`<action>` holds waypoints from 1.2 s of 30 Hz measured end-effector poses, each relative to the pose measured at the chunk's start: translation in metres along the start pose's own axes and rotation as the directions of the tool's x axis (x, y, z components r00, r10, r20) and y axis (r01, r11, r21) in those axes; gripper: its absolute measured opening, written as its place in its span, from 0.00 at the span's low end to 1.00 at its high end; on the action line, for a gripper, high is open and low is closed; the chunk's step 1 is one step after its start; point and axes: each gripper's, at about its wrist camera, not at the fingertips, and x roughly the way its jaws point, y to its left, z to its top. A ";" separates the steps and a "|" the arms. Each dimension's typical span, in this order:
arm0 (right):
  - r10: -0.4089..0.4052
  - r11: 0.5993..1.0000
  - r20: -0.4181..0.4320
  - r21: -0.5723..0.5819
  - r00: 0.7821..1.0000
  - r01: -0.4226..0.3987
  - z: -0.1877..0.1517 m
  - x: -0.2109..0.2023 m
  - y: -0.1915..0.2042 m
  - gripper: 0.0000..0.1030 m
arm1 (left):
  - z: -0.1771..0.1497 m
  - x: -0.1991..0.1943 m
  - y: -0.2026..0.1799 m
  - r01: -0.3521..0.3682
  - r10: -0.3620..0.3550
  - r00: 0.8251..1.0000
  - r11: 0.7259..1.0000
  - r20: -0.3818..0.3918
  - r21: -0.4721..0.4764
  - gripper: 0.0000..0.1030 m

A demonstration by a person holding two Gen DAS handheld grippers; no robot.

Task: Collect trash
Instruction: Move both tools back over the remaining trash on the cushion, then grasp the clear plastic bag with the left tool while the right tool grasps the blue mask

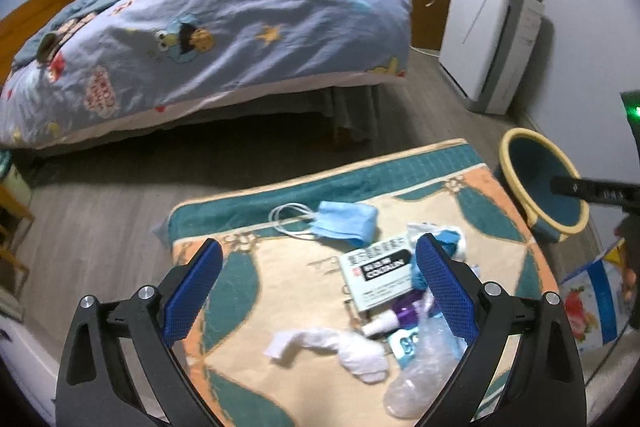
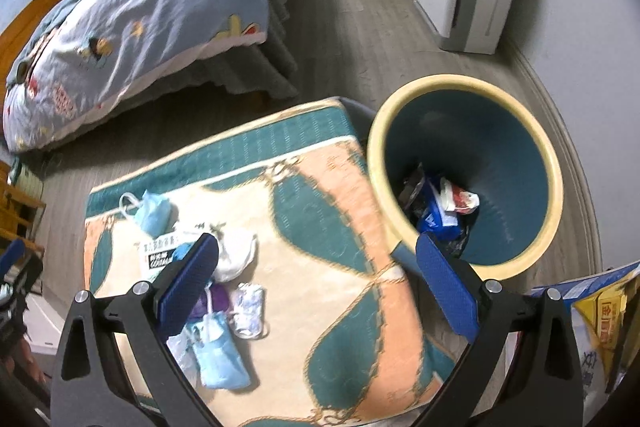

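Trash lies on a patterned mat (image 1: 280,267): a blue face mask (image 1: 346,225), a white printed box (image 1: 378,277), a crumpled white tissue (image 1: 352,347), a clear plastic wrapper (image 1: 424,367) and a small purple bottle (image 1: 396,319). My left gripper (image 1: 320,287) hovers open above this pile, nothing between its fingers. A teal bin with a cream rim (image 2: 464,171) stands right of the mat (image 2: 320,227) and holds several crumpled wrappers (image 2: 440,203). My right gripper (image 2: 316,279) is open and empty, over the mat's right edge beside the bin. The mask (image 2: 154,213) and tissue (image 2: 236,253) also show there.
A bed with a blue cartoon duvet (image 1: 208,35) fills the far left. A white appliance (image 1: 492,39) stands against the right wall beyond the bin (image 1: 544,183). Printed bags (image 2: 600,311) sit at the near right. Wooden floor (image 1: 100,215) surrounds the mat.
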 end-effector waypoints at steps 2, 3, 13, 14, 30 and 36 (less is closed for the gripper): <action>0.004 1.000 -0.002 -0.016 1.000 -0.004 -0.005 0.001 0.008 0.94 | -0.001 0.001 0.007 0.004 -0.004 1.000 1.000 -0.001 -0.017 0.93; 0.007 1.000 -0.002 -0.027 1.000 -0.007 -0.007 0.001 0.014 0.94 | -0.001 0.000 0.010 0.002 -0.002 1.000 1.000 0.000 -0.020 0.93; 0.033 0.995 -0.050 -0.087 0.998 -0.038 -0.019 0.023 0.038 0.94 | -0.007 0.014 0.025 -0.041 0.040 0.998 0.999 -0.039 -0.010 0.93; 0.034 0.995 -0.058 -0.090 0.998 -0.040 -0.020 0.026 0.040 0.94 | -0.007 0.015 0.027 -0.040 0.039 0.998 0.999 -0.042 -0.017 0.93; 0.085 0.971 -0.323 -0.186 0.943 -0.151 -0.083 0.061 0.078 0.84 | -0.024 0.037 0.012 -0.005 0.012 0.988 0.999 -0.152 0.046 0.93; 0.107 0.965 -0.378 -0.184 0.920 -0.187 -0.100 0.068 0.082 0.68 | -0.045 0.029 -0.019 0.087 -0.062 0.981 0.988 -0.186 0.126 0.93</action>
